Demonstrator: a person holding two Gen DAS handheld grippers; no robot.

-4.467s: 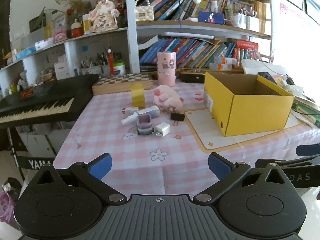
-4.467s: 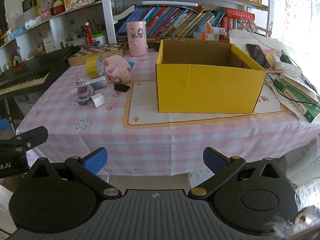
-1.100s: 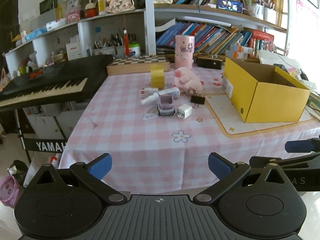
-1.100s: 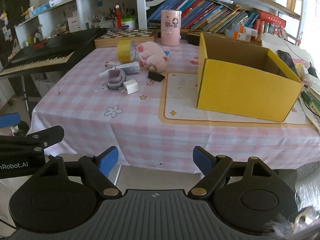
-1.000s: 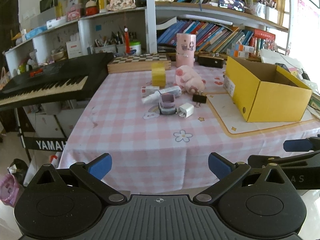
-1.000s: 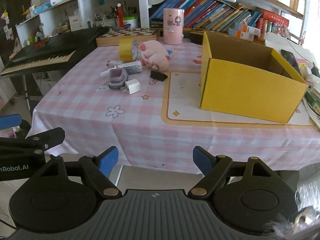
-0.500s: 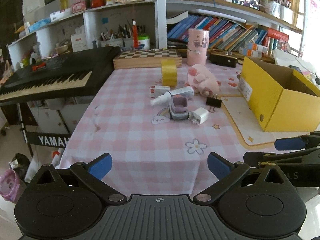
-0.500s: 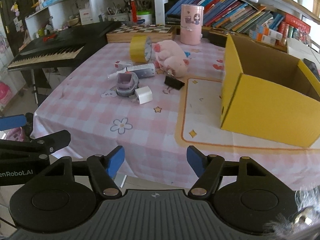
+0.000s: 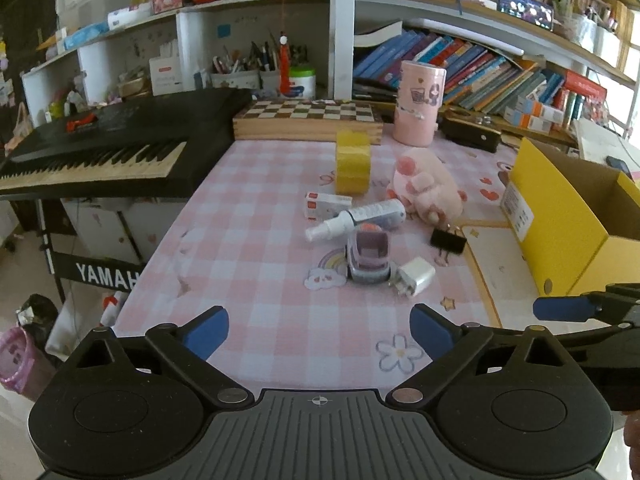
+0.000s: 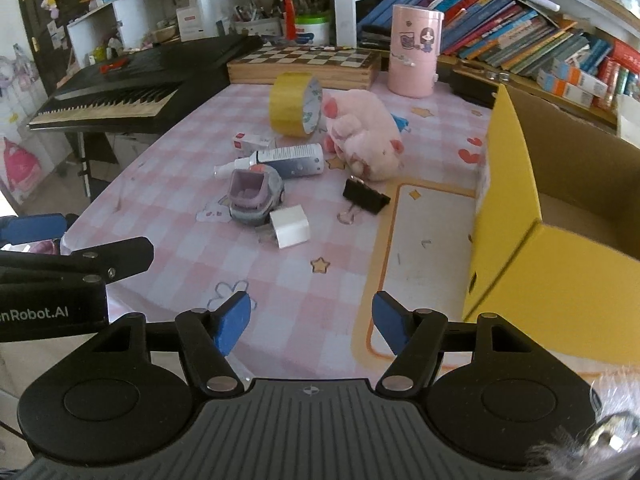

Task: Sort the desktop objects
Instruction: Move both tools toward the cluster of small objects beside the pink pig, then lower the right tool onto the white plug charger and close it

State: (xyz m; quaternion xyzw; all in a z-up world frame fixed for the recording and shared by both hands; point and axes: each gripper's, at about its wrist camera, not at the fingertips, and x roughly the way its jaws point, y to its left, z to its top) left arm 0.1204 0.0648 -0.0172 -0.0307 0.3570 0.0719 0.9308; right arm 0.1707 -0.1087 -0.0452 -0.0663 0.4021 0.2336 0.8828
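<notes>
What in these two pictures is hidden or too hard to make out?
- Open yellow cardboard box: its floor is hidden by its near wall in the right wrist view and cut by the frame edge in the left.
- Small white and red carton: print too small.
- White spray bottle: label text unreadable.
</notes>
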